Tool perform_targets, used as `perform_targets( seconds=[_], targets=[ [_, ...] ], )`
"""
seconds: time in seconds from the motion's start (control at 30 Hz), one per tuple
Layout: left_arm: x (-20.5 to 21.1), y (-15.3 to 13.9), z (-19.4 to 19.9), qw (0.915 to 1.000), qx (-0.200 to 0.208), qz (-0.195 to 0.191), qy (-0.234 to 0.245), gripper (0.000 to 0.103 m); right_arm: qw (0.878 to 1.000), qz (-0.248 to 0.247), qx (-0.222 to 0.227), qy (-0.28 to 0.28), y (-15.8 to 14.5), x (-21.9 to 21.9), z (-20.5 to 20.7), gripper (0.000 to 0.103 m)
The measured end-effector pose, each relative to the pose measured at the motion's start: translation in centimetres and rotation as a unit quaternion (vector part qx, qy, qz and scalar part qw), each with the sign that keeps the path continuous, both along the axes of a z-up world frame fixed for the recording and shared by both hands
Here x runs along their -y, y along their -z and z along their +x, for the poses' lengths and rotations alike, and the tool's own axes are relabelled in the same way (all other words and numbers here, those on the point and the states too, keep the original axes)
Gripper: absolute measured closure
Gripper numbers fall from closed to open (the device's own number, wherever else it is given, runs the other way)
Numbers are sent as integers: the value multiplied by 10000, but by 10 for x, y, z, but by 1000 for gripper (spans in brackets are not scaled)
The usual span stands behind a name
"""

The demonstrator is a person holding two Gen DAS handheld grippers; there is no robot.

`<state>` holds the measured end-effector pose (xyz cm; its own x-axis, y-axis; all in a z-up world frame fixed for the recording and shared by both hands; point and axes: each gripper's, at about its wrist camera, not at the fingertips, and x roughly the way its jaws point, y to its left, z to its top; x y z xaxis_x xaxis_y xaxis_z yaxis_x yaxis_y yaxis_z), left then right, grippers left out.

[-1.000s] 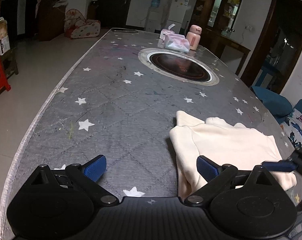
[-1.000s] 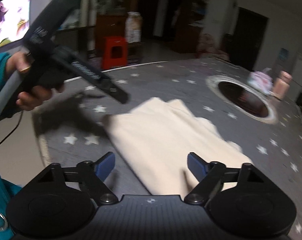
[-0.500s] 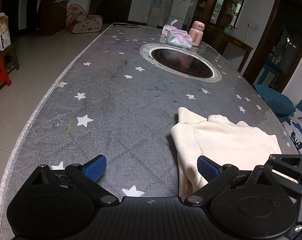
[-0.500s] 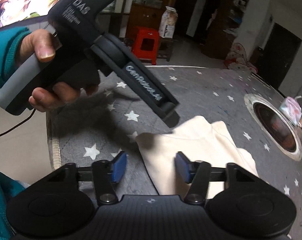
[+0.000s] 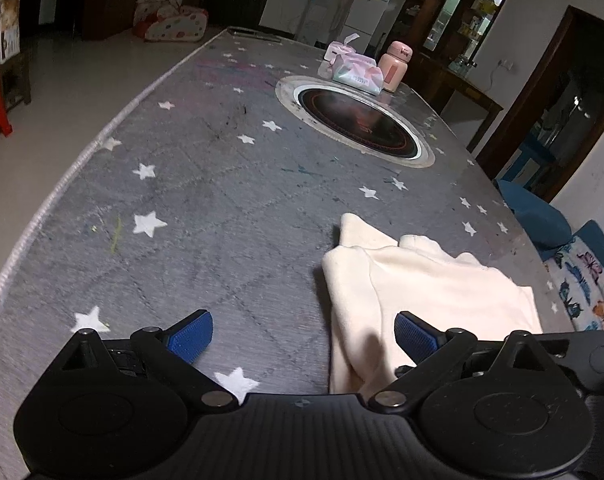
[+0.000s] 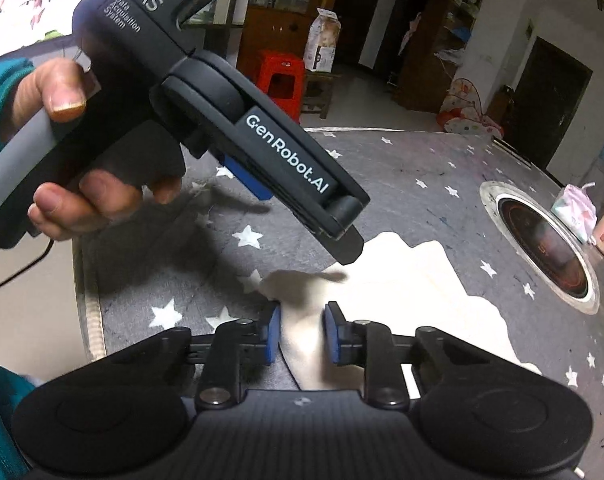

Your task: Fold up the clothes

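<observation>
A cream folded garment [image 5: 434,292] is lying on the grey star-patterned counter [image 5: 206,200], sitting in the lower right of the left wrist view and in the lower centre of the right wrist view [image 6: 402,300].

The left gripper [image 5: 304,338] is hovering over the counter with its blue pads spread wide. The left pad [image 5: 192,336] is standing over bare grey surface, while the right pad [image 5: 416,338] is lying over the near part of the garment. Nothing is sitting between them but counter and the garment's left edge. From the right wrist view, the same left gripper [image 6: 262,168] is filling the upper left of the frame, gripped by the person's left hand [image 6: 74,152], its dark tip hanging above the garment's far corner and casting a shadow on the cloth.

The right gripper [image 6: 301,334] is sitting at the garment's near corner with its jaws narrowed, the blue pads [image 6: 274,334] flanking a ridge of cream fabric. Whether the pads are actually pressing the cloth or only bracketing it is not clear.

Farther along the counter, a round inset hotplate [image 5: 356,120] is showing in the upper centre of the left wrist view, with a pink tissue pack [image 5: 356,70] and a pink bottle [image 5: 394,66] just beyond it. A red stool [image 6: 280,80] is standing on the floor past the counter's edge.
</observation>
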<state>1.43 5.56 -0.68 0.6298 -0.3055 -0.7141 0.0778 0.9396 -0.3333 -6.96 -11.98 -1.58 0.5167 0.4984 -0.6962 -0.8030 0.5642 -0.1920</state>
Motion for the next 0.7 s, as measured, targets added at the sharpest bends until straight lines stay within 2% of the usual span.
perform_targets(
  seconds=[0.27, 0.6, 0.7],
  targets=[
    [-1, 3, 3, 9993, -217, -295, -74, 4, 9984, 415, -335, 188, -9, 12, 10, 88],
    [-6, 10, 11, 9911, -591, -1154, -306, 4, 9907, 1057, -727, 466, -26, 37, 25, 90],
    [-2, 9, 13, 9913, -591, -1136, -308, 4, 9906, 1073, -699, 475, -27, 39, 26, 90]
  ],
)
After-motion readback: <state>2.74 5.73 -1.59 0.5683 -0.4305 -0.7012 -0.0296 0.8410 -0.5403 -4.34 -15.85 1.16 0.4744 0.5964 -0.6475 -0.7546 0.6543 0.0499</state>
